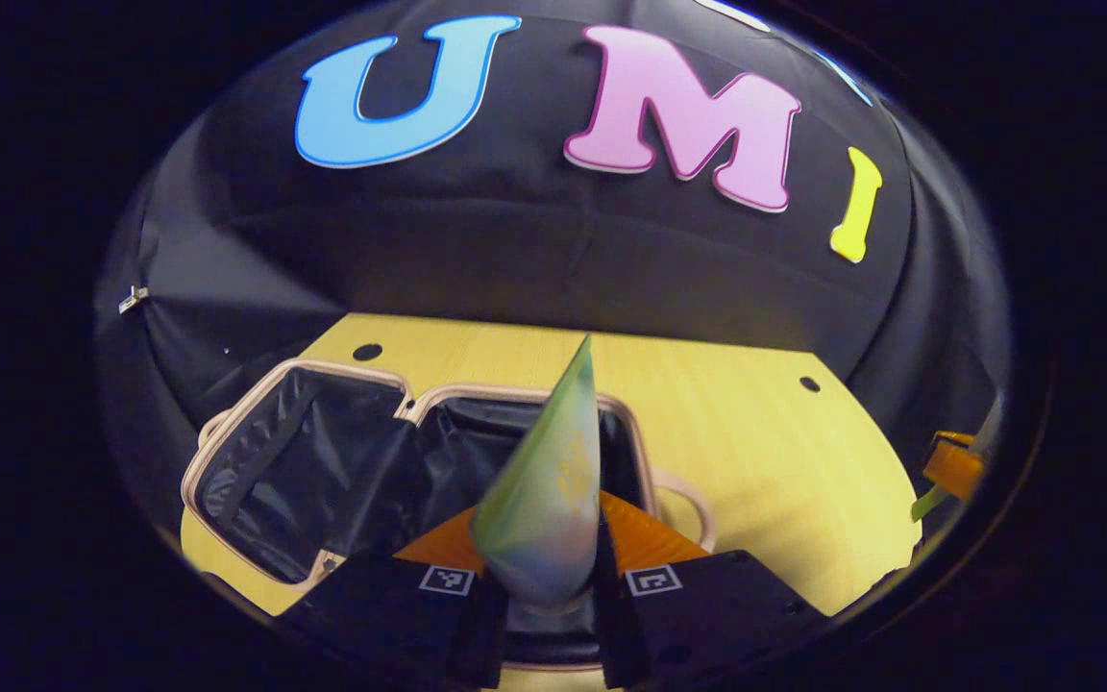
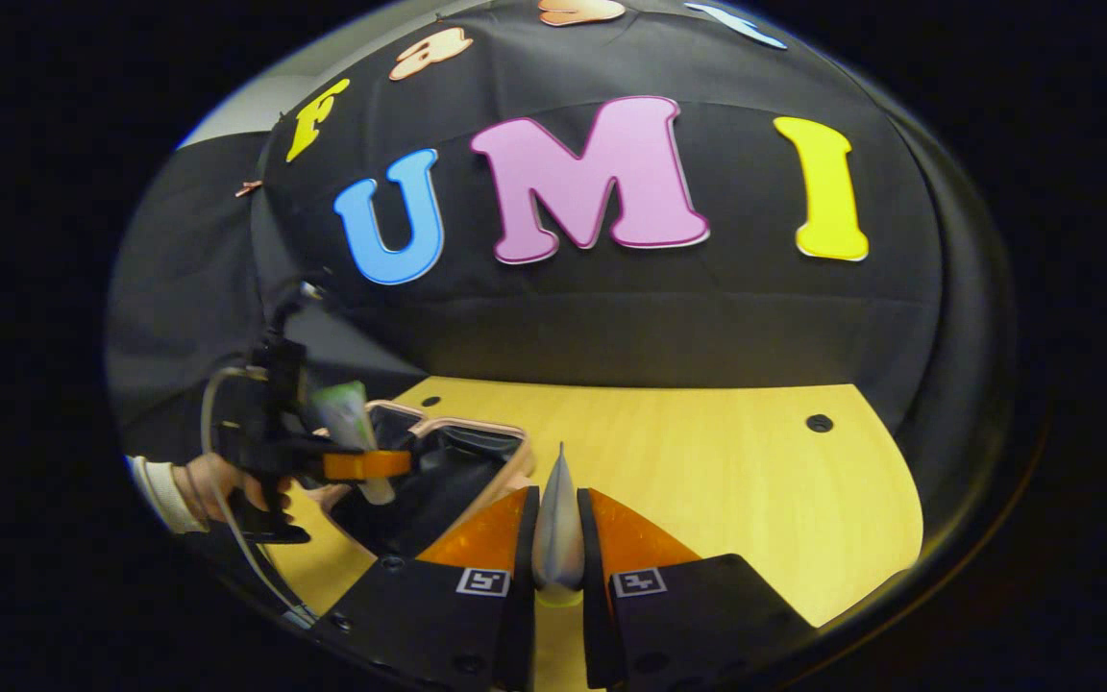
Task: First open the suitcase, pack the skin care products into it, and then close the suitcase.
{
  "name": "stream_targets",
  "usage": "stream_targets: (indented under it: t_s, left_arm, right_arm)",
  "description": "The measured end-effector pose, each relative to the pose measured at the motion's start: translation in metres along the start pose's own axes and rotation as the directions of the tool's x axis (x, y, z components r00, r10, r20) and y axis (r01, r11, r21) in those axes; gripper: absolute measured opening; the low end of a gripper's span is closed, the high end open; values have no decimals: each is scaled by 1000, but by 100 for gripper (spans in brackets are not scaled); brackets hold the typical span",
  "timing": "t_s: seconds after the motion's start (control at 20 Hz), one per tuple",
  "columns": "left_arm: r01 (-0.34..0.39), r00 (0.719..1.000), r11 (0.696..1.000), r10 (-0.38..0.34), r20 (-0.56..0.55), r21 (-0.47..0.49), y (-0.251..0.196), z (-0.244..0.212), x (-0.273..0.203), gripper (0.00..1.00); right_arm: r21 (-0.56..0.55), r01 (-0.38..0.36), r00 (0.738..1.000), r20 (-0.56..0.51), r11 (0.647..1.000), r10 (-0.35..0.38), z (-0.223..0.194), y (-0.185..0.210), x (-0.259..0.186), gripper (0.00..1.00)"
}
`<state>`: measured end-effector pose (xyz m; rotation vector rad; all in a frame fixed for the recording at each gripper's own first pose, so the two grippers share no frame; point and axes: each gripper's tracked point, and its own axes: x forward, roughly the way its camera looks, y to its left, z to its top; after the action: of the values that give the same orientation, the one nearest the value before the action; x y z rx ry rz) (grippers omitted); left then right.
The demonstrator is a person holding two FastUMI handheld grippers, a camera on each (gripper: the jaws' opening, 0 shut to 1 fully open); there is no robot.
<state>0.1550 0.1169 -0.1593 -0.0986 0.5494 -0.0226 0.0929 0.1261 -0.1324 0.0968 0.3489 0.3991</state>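
A beige-rimmed suitcase [image 1: 296, 452] lies open on the yellow table [image 1: 755, 452], its black lining showing. My left gripper [image 1: 542, 586] is shut on a green tube [image 1: 553, 490], which stands upright over the suitcase's right half. In the right gripper view my right gripper [image 2: 558, 586] is shut on a slim silver tube [image 2: 558, 524] above the table, to the right of the suitcase [image 2: 448, 466]. That view also catches the left gripper [image 2: 361, 465] with its green tube [image 2: 347, 408] over the suitcase, held by a hand [image 2: 212, 481] in a white sleeve.
Round holes [image 1: 809, 383] mark the tabletop near its far edge. The black cloth wall closes off the back. The right gripper's orange finger [image 1: 952, 461] peeks in at the right edge of the left gripper view.
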Motion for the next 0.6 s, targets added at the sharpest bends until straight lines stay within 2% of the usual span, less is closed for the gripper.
stream_targets:
  t_s: [0.1,0.2,0.25,0.35,0.45,0.55,0.6]
  left_arm:
    - [-3,993,1000,2,-117,-6,21,-18,24,42]
    - [3,973,1000,-4,-231,-3,29,-34,41,42]
    - [-1,959,1000,1,-284,0,33,-41,47,46]
    - [-22,920,1000,19,-391,-4,43,-59,54,46]
    - [-47,896,999,40,-442,-5,50,-71,62,43]
    - [-48,905,999,44,-423,1,53,-69,68,46]
    - [-37,912,999,34,-409,0,52,-64,68,40]
  right_arm:
    - [22,-45,999,1,999,45,10,30,8,23]
    - [31,-76,997,-3,997,76,17,52,14,23]
    - [36,-91,996,-9,995,91,19,62,18,24]
    - [29,-111,993,-21,993,112,18,75,28,24]
    - [19,-109,993,-47,994,110,13,83,41,24]
    - [20,-85,993,-78,996,86,7,84,58,24]
    - [33,-73,993,-90,997,76,5,84,66,24]
